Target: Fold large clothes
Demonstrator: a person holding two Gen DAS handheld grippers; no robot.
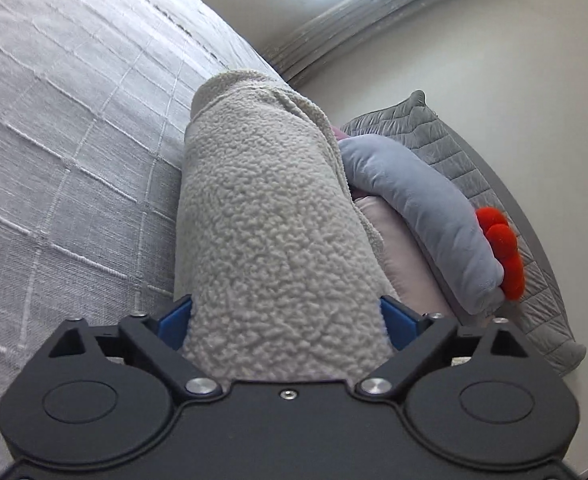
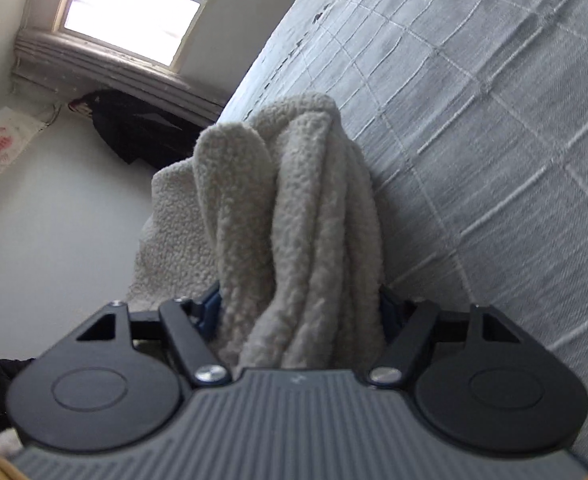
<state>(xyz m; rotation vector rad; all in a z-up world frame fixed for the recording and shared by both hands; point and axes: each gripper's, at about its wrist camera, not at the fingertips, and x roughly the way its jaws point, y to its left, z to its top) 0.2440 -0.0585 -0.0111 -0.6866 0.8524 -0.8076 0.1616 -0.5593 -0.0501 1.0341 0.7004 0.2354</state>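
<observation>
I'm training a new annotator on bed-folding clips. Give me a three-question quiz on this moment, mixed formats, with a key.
1. True or false: both grippers hold the fleece garment.
2. The left gripper view shows a red pom-pom against which item? A) grey plush cushion B) window C) black bag
3. Fill in: the right gripper holds fleece bunched into several ____.

Key: 1 true; 2 A; 3 folds
</observation>
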